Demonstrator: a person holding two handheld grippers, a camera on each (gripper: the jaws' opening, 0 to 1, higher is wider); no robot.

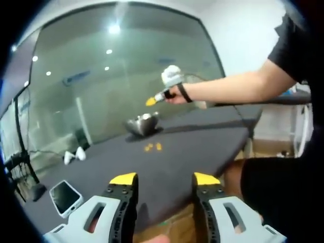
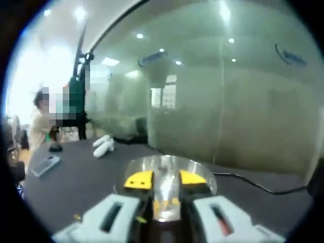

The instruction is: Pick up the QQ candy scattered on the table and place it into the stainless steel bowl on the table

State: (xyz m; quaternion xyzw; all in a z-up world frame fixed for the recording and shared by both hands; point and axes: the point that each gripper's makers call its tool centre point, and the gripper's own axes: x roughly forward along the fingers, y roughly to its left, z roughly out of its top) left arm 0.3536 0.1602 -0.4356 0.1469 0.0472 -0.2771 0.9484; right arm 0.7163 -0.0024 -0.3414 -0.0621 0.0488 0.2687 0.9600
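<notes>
One stainless steel bowl [image 1: 143,123] stands on the dark tabletop [image 1: 192,147], with two QQ candies [image 1: 153,147] lying just beside it. The left tongs [image 1: 165,179] hang released off the tabletop's edge. The right tongs [image 2: 165,178] hover above the bowl with a narrow gap between their tips; whether they grip anything is unclear. A few yellow pieces, perhaps three, lie inside.

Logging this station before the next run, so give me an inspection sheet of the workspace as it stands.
Surface: dark table.
Job's things: stainless steel bowl upright; orange candies loose beside it.
Clutter: phone near the edge; two white objects.
Grippers: left gripper open, off the table; right gripper over the bowl, jaws apart.
Cables: one black cable on the table.
Surroundings: glass wall, ceiling lights.
</notes>
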